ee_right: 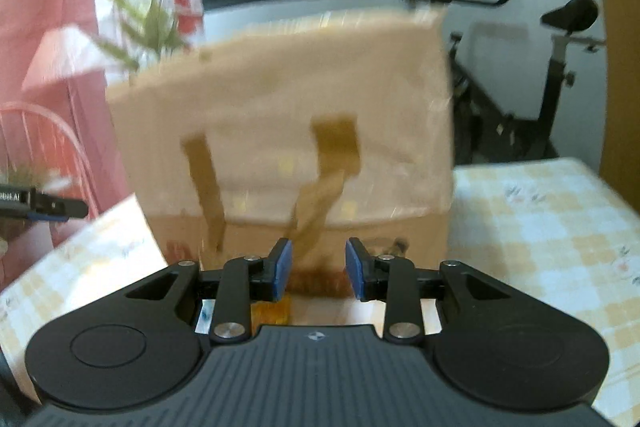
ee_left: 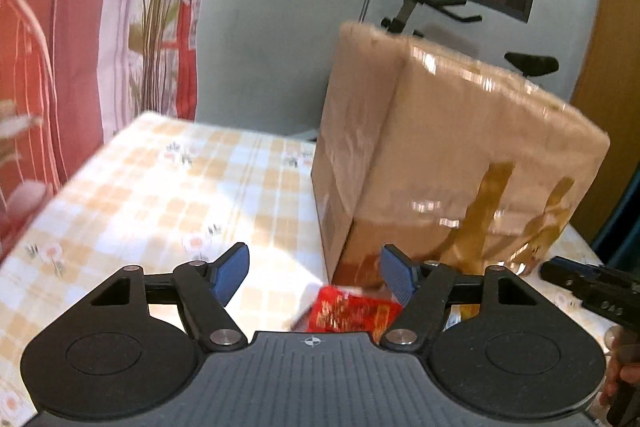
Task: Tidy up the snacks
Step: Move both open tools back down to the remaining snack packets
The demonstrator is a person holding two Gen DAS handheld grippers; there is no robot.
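A large cardboard box (ee_left: 448,155) with brown tape strips stands on the checked tablecloth; it also fills the right wrist view (ee_right: 288,131). A red snack packet (ee_left: 352,315) lies on the cloth at the box's near corner, just below and between the fingers of my left gripper (ee_left: 316,275), which is open and empty. My right gripper (ee_right: 319,269) is open and empty, close in front of the box's taped side. An orange-brown packet (ee_right: 276,311) shows partly under its left finger. The right gripper's tip appears at the right edge of the left wrist view (ee_left: 576,277).
The table (ee_left: 152,195) has a yellow-and-white checked cloth with free surface left of the box, and right of it in the right wrist view (ee_right: 540,227). A red curtain (ee_left: 80,27), a pink chair (ee_right: 48,147) and an exercise bike (ee_right: 560,75) stand beyond the table.
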